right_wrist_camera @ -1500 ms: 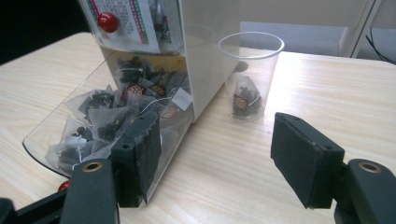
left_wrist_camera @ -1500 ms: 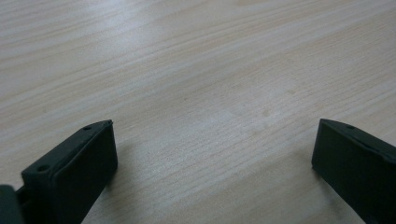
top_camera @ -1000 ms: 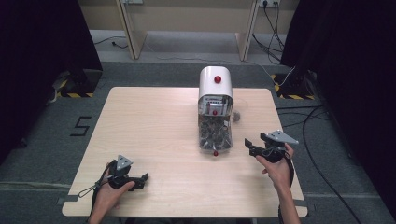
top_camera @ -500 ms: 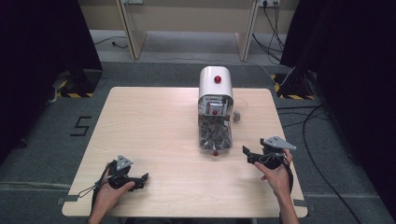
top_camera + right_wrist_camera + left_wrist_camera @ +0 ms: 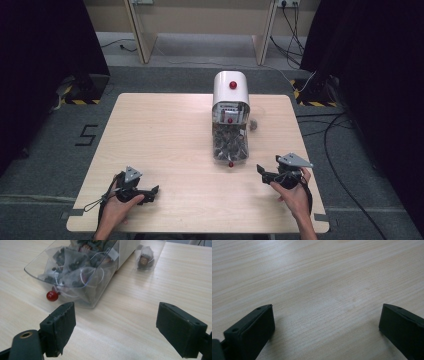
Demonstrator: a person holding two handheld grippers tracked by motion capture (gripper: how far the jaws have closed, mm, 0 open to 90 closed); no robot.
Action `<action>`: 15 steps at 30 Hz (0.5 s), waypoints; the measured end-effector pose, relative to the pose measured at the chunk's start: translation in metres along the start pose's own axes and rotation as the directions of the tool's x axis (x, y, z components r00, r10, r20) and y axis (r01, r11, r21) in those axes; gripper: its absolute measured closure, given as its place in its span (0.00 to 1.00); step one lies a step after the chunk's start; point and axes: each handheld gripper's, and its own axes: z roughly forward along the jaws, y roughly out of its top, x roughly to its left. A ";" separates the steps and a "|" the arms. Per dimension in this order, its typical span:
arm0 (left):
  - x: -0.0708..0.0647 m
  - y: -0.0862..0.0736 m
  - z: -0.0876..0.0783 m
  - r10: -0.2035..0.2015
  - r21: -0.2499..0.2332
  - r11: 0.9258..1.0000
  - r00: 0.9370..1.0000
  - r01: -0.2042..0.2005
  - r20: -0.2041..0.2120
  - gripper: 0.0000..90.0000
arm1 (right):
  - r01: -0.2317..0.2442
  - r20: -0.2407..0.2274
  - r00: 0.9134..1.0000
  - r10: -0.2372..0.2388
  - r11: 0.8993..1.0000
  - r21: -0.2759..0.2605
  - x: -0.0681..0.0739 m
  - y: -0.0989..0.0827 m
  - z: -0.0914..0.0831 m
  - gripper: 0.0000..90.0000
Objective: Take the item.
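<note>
Just ahead of open rt claw (image 5: 116, 327): tea-bag bin (image 5: 75, 272).

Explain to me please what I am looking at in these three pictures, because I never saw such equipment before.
A person sits at a wooden table and holds a hand tool with two black jaws in each hand: the left gripper and the right gripper. One picture comes from a camera above the table; the other two come from small cameras riding on each tool, looking along its jaws. On the table stands a white dispenser with a clear tray full of tea bags. One tea bag sits apart in a small clear cup. Both tools are open and hold nothing.
</note>
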 end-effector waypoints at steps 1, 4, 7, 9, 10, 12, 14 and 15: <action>0.000 0.000 0.000 0.000 0.000 1.000 1.000 0.000 0.000 0.00 | 0.007 0.000 1.000 -0.007 1.000 0.005 0.001 -0.001 0.000 0.19; 0.000 0.000 0.000 0.000 0.000 1.000 1.000 0.000 0.000 0.00 | 0.011 0.000 1.000 -0.011 1.000 0.014 0.004 -0.004 -0.001 0.19; 0.000 0.000 0.000 0.000 0.000 1.000 1.000 0.000 0.000 0.00 | 0.019 -0.006 1.000 -0.019 1.000 0.015 0.005 -0.007 -0.002 0.19; 0.000 0.000 0.000 0.000 0.000 1.000 1.000 0.000 0.000 0.00 | 0.022 -0.010 1.000 -0.022 1.000 0.022 0.007 -0.009 -0.003 0.19; 0.000 0.000 0.000 0.000 0.000 1.000 1.000 0.000 0.000 0.00 | 0.025 -0.011 1.000 -0.025 0.999 0.022 0.008 -0.010 -0.003 0.19; 0.000 0.000 0.000 0.000 0.000 1.000 1.000 0.000 0.000 0.00 | 0.029 -0.014 1.000 -0.028 0.999 0.026 0.008 -0.012 -0.004 0.19; 0.000 0.000 0.000 0.000 0.000 1.000 1.000 0.000 0.000 0.00 | 0.030 -0.013 0.999 -0.030 0.999 0.030 0.010 -0.013 -0.004 0.19; 0.000 0.000 0.000 0.000 0.000 1.000 1.000 0.000 0.000 0.00 | 0.034 -0.015 0.999 -0.034 0.999 0.032 0.010 -0.014 -0.004 0.19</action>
